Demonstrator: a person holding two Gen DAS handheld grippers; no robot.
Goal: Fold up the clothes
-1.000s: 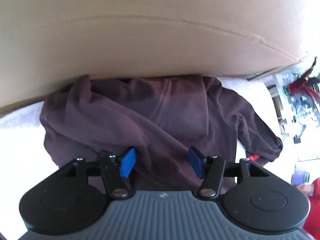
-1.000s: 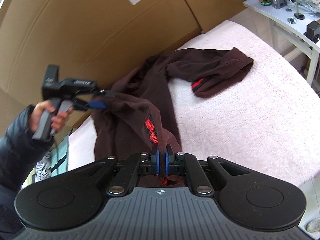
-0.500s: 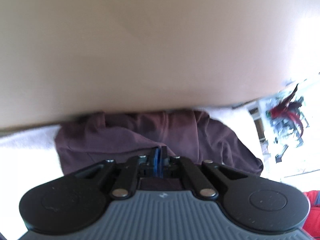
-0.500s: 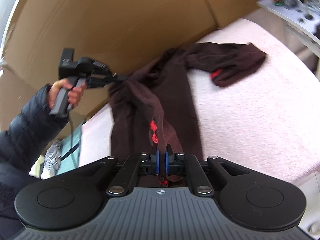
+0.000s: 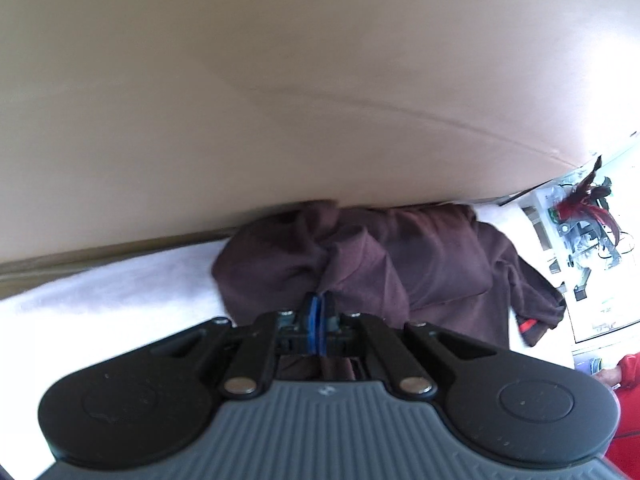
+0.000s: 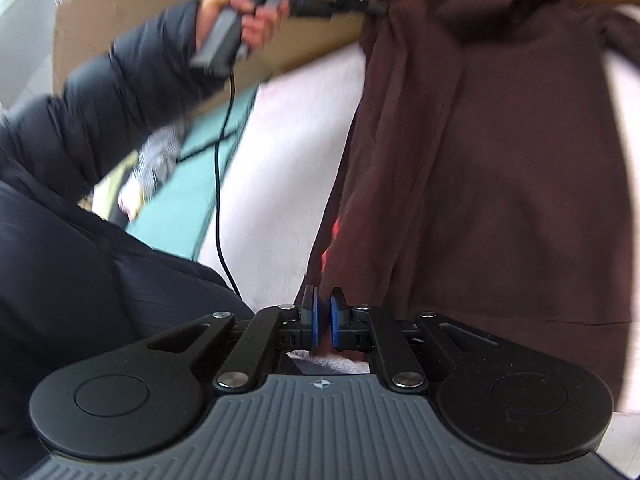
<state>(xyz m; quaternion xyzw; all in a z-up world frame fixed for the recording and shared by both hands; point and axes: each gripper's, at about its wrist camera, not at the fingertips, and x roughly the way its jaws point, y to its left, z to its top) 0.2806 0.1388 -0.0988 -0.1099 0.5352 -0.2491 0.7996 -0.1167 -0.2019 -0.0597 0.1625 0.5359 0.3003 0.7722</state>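
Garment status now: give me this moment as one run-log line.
stage: spreading | left gripper: shut on maroon garment | right gripper: shut on its edge | garment stretched over white padded surface

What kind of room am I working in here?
Probably a home or makeshift workspace: a maroon garment lies on a pale fleecy bed-like surface, big cardboard sheets stand behind it, and a cluttered white shelf stands alongside.
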